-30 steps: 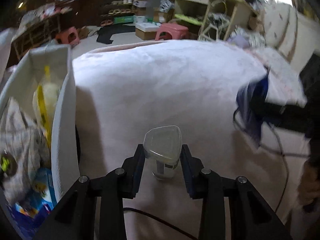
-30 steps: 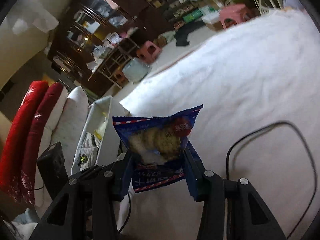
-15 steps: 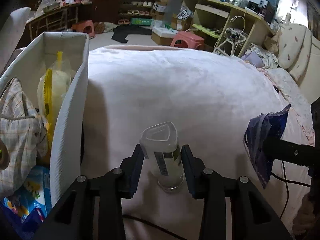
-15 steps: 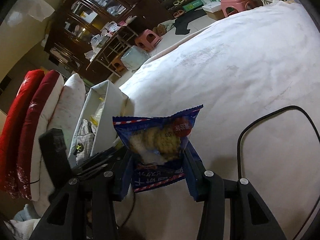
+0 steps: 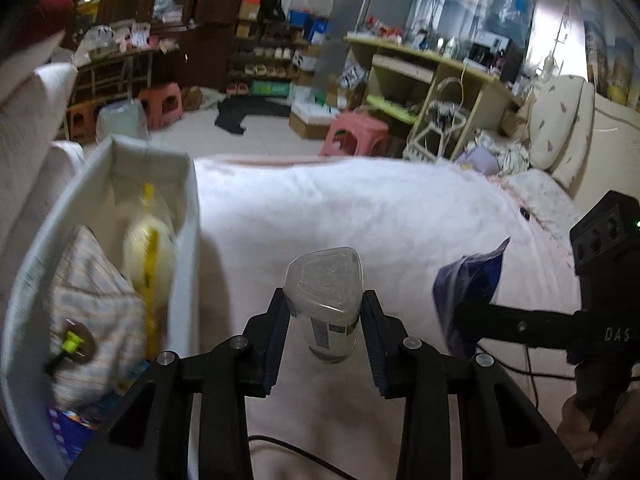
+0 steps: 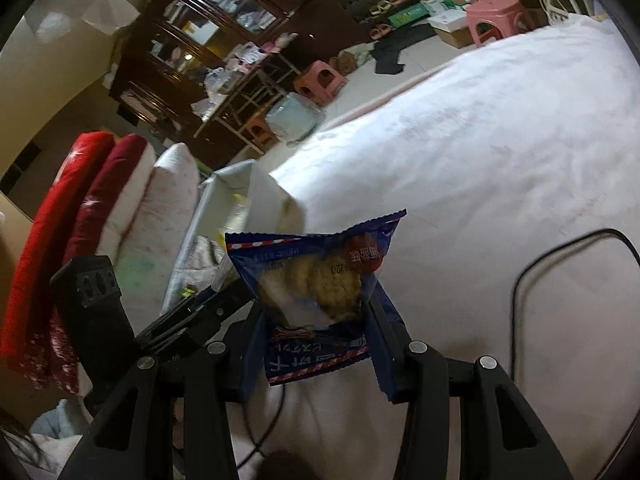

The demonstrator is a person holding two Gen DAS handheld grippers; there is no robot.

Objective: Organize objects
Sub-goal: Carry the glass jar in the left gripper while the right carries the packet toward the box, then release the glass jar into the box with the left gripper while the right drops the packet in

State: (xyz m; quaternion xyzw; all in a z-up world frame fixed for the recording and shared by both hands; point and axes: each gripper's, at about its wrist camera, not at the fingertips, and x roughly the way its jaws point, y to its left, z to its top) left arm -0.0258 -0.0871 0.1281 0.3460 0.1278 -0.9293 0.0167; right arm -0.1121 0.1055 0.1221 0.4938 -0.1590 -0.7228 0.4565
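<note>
Left wrist view: the left claw is closing, clamped on a clear plastic bottle with a triangular cap above the white-covered bed. Beside it, a white fabric bin holds a yellow-striped packet and checked cloth, both blurred.

Right wrist view: the right claw grips a blue biscuit packet, which hides part of the bin.

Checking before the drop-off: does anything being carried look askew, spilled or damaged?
Nothing stands out. The clear jar sits upright between the left gripper fingers, lid on; the blue biscuit packet in the right gripper looks sealed.
</note>
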